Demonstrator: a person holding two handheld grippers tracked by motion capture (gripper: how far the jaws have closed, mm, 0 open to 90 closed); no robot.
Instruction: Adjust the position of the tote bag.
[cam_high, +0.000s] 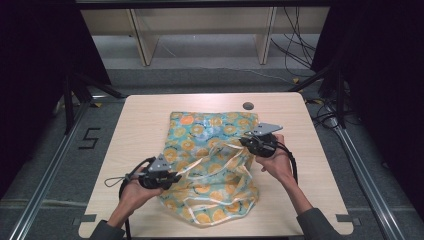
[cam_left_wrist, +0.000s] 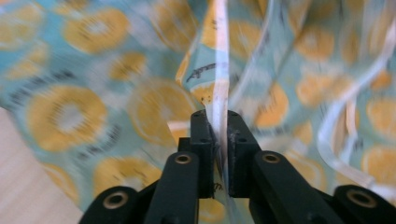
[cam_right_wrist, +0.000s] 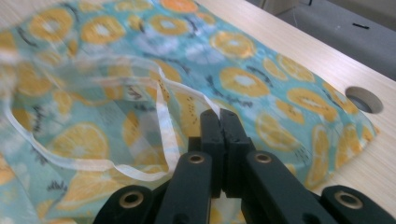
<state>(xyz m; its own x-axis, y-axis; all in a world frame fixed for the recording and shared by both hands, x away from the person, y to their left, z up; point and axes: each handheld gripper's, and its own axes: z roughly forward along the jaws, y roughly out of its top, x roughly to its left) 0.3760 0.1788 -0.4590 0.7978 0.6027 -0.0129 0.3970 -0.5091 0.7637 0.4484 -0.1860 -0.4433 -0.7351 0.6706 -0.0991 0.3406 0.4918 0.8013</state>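
- light wood table (cam_high: 150, 107), round cable hole (cam_high: 248, 106) just past the right claw
- shelf legs (cam_high: 142, 40) way beyond both claws
- "5" floor mark (cam_high: 89, 138), left of left claw

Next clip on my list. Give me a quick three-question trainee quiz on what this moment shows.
1. True or false: both grippers are clamped on the cloth.
2. What does the left gripper pinch: A) the white hem, B) a cable, C) the table edge?
3. What feature sits in the table beyond the cloth's far corner?

Key: 1 true, the right gripper too. 2 A. 3 a round hole.
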